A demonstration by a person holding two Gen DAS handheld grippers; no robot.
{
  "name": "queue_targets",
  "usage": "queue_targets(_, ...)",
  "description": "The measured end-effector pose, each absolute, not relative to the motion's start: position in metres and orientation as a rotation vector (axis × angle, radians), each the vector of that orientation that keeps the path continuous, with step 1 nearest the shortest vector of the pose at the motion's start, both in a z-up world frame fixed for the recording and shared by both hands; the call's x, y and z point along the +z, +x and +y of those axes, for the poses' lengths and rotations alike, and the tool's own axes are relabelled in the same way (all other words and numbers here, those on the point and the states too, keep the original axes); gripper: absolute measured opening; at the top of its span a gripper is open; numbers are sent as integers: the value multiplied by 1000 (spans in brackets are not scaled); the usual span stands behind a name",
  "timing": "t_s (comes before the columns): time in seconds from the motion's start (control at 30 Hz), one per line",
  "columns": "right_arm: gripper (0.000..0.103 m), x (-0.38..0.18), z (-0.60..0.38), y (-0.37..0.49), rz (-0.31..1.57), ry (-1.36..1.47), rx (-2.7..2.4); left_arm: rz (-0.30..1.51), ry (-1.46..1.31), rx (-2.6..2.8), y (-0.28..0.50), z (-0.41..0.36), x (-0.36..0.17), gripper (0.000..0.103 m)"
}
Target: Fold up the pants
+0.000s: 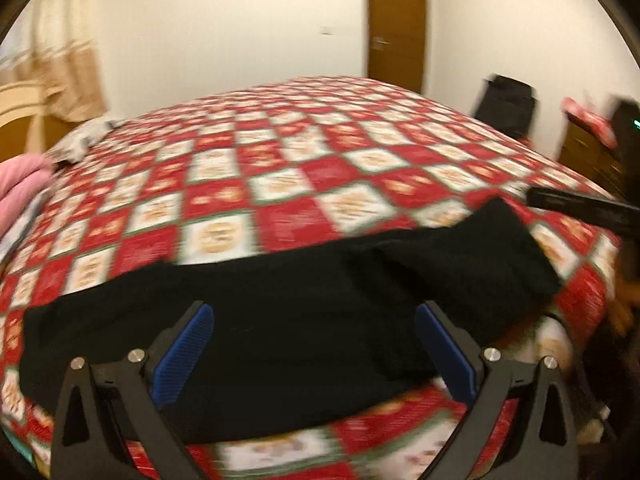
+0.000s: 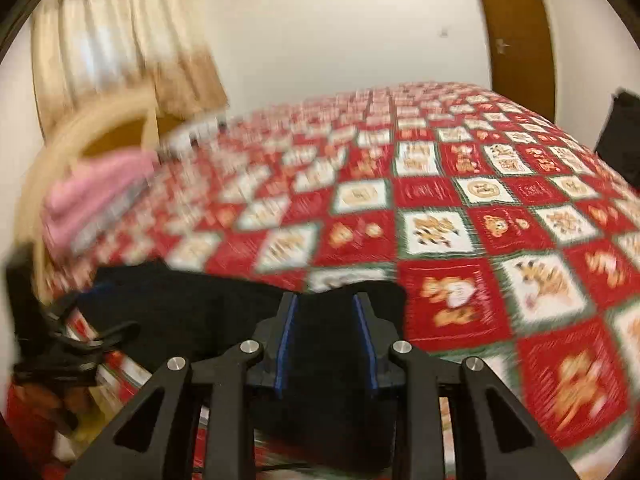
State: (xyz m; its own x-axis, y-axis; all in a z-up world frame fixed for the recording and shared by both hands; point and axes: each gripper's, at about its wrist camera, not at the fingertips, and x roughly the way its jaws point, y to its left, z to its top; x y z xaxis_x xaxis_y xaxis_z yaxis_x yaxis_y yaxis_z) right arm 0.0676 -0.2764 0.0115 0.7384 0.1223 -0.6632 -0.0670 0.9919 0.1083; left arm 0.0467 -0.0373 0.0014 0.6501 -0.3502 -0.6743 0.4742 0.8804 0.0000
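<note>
The black pants (image 1: 280,312) lie across the near edge of a bed with a red and white checked cover (image 1: 280,168). My left gripper (image 1: 316,316) is open, its blue pads wide apart over the pants, holding nothing. In the right wrist view my right gripper (image 2: 326,312) is shut on a fold of the black pants (image 2: 328,340), which trail away to the left. The left gripper also shows at the left edge of the right wrist view (image 2: 60,344). The right gripper shows at the right edge of the left wrist view (image 1: 580,204).
A pink folded cloth (image 2: 100,188) and a patterned pillow (image 1: 84,140) lie at the bed's left side by a curved headboard (image 2: 80,136). A brown door (image 1: 396,24), a black chair (image 1: 508,104) and a dresser (image 1: 592,156) stand at the right.
</note>
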Motion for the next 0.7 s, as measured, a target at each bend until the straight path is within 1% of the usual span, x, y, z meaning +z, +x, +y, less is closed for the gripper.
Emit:
queue_targets(0.07,30,7,-273,80,760,-18,69,744,174,-534,43,-56,0,103)
queue_targets(0.17,30,-3,-269,97,839,-13,111,778,124,-615,41,-77,-4,103)
queue_targets(0.23,30,-26,-259,116,947,-119,69,777,113,-642,41,-89,-9,103)
queue_targets(0.3,28,-41,-266,124,994,-69,23,775,158,-602,43,-101,-19,103)
queue_targets(0.33,28,-43,-280,128,988,39,2,786,192,-542,48,-103,-26,103)
queue_targets(0.4,27,-40,-298,129,963,167,-20,855,216,-386,63,-93,-46,102)
queue_targets(0.47,27,-38,-313,127,920,250,-52,919,117,-358,73,-71,-55,103)
queue_targets(0.53,27,-35,-317,122,883,279,-57,917,33,-363,71,-53,-52,103)
queue_targets(0.63,27,-12,-301,109,769,260,48,906,73,-297,65,-44,-53,103)
queue_targets(0.7,27,2,-273,99,716,184,177,916,46,-302,62,-42,-56,103)
